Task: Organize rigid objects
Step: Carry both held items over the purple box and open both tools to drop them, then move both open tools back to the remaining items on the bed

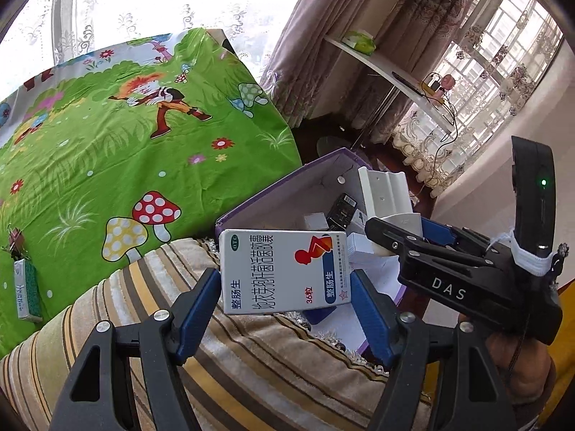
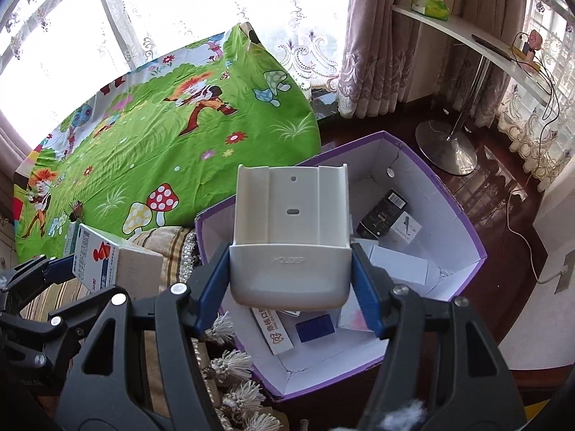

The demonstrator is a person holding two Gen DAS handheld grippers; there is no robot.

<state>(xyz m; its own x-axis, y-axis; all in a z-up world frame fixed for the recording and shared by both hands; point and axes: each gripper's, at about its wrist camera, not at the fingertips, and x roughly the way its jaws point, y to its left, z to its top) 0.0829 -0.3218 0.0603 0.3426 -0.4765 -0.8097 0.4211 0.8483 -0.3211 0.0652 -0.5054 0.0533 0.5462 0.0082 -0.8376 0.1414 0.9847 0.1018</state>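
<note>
The left gripper (image 1: pixel 285 303) has its blue-padded jaws closed on the lower edges of a white cardboard medicine box with red and blue print (image 1: pixel 284 273), held upright just short of the near wall of a purple cardboard storage box with a white interior (image 2: pixel 463 215). The right gripper (image 2: pixel 290 287) clamps its jaws on the base of a white plastic wall-mount holder (image 2: pixel 291 237), which hangs directly above that purple box. Inside the box lie a black carton (image 2: pixel 382 213), several white cartons and a small blue block (image 2: pixel 315 327).

Both loads look ready to drop in, and the two grippers sit close together over one opening, so a collision is the main risk. The holder is tall above its grip and could tip on release, landing on the wall or jamming on the cartons. The medicine box is pinched only near its bottom edge; it could pivot and fall onto the striped beige cushion (image 1: pixel 251 359) beside the box. A small green-and-white packet (image 1: pixel 26 291) remains on the green cartoon-print sheet (image 1: pixel 118 151), well apart from the box.
</note>
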